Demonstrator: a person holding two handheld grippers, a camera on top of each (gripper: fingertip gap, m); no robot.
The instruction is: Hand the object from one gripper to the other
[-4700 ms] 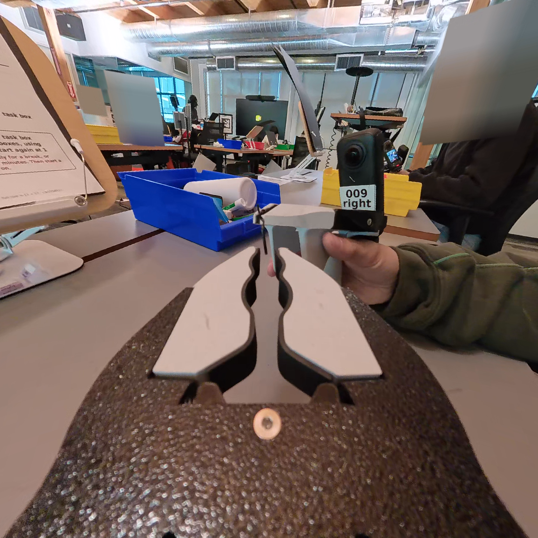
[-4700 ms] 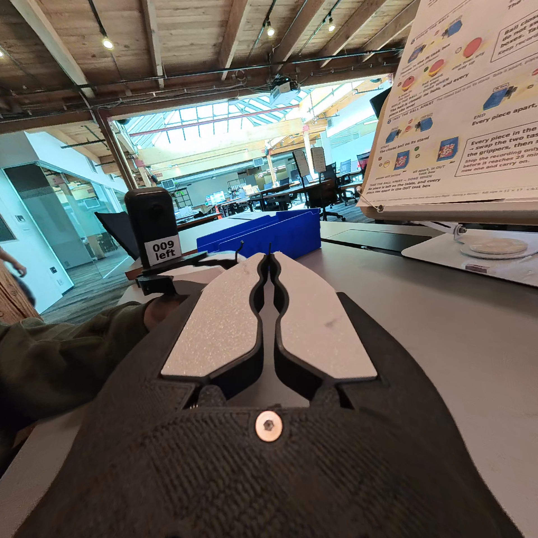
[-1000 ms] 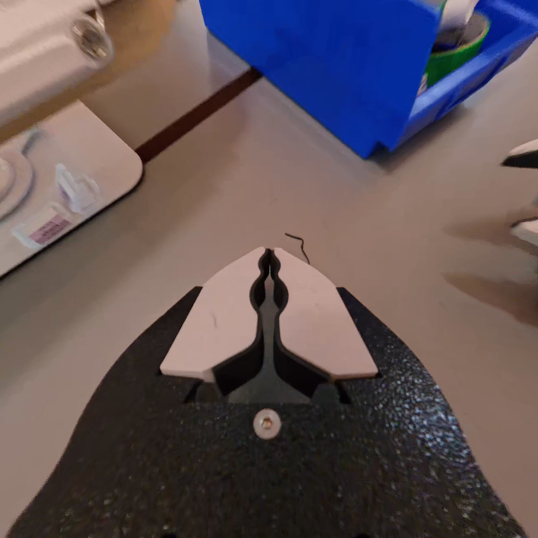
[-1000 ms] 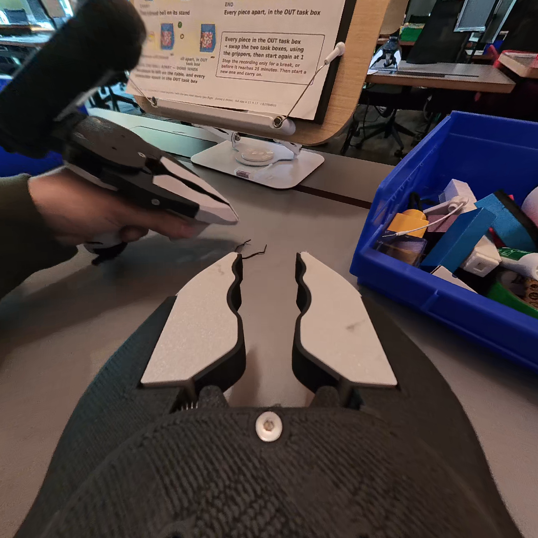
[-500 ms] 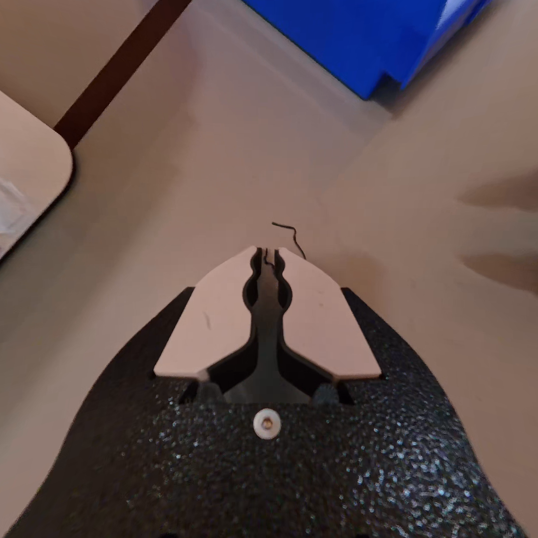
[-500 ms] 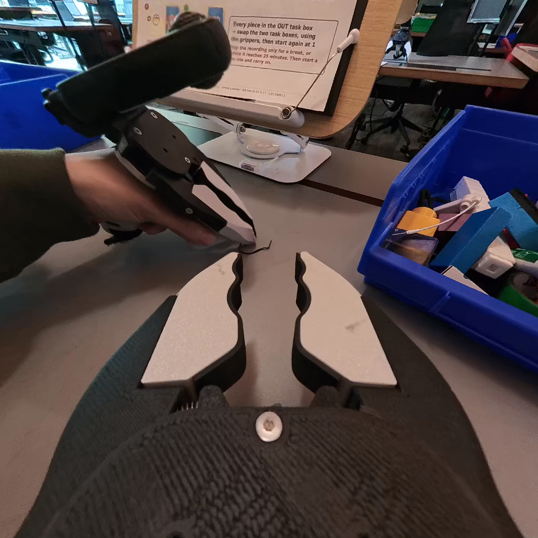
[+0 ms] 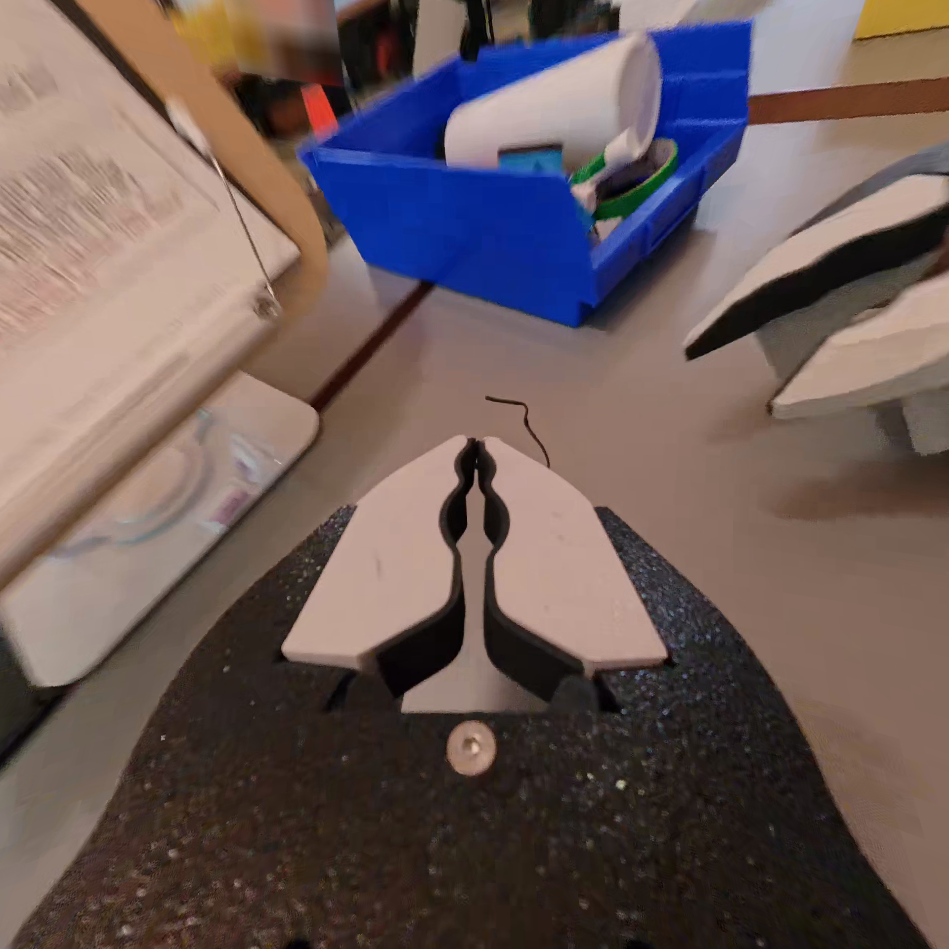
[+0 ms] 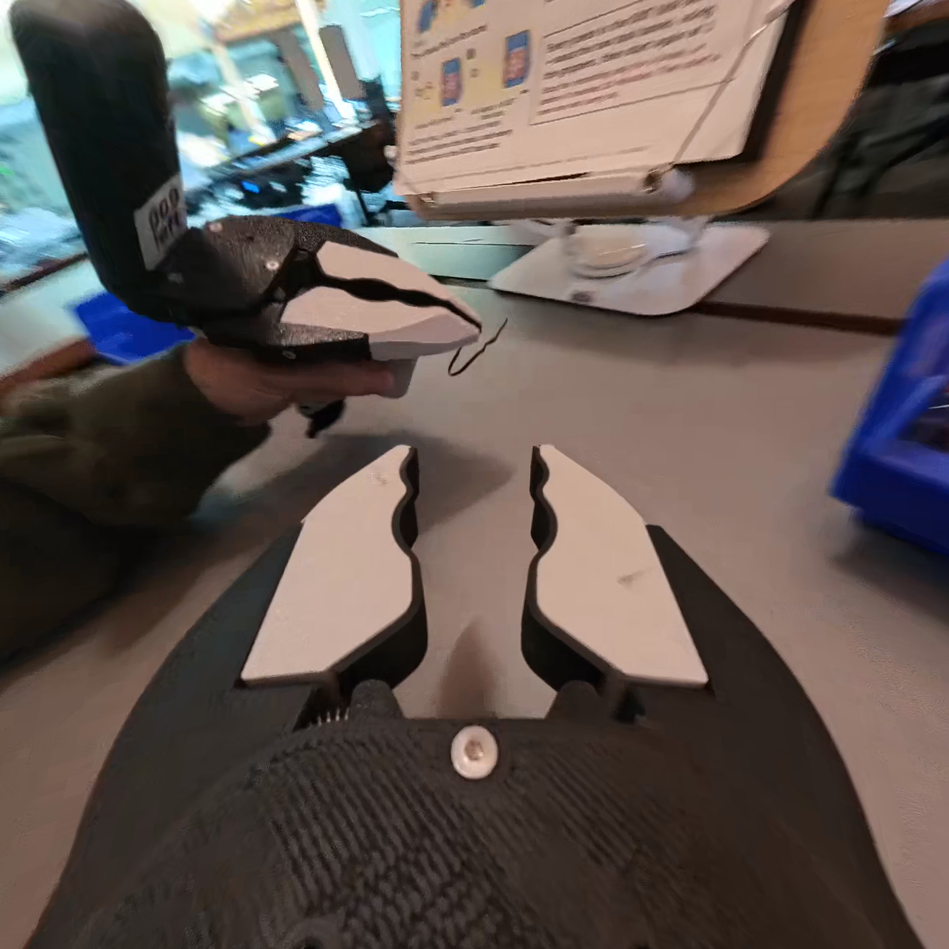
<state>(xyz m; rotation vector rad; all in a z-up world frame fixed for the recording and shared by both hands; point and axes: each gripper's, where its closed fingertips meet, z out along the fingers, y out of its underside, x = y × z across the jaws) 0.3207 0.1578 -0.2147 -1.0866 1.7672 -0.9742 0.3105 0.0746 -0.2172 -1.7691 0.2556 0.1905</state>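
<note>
A thin, bent black wire (image 7: 525,417) sticks out from the tips of my left gripper (image 7: 475,440), which is shut on it. In the right wrist view the left gripper (image 8: 475,328) is held in a hand above the grey table, and the wire (image 8: 480,344) dangles from its tip. My right gripper (image 8: 472,452) is open and empty, low over the table, a short way in front of and below the wire. It also shows at the right of the left wrist view (image 7: 729,380), jaws apart.
A blue bin (image 7: 462,231) full of mixed objects stands behind the wire, and shows at the right edge of the right wrist view (image 8: 914,462). A document stand (image 8: 616,102) with a white base (image 7: 154,513) stands at the back. A second blue bin (image 8: 118,328) sits far left.
My left gripper opened slightly at the wire on the table, shut on it and lifted it, tilting level. My right gripper stayed open.
</note>
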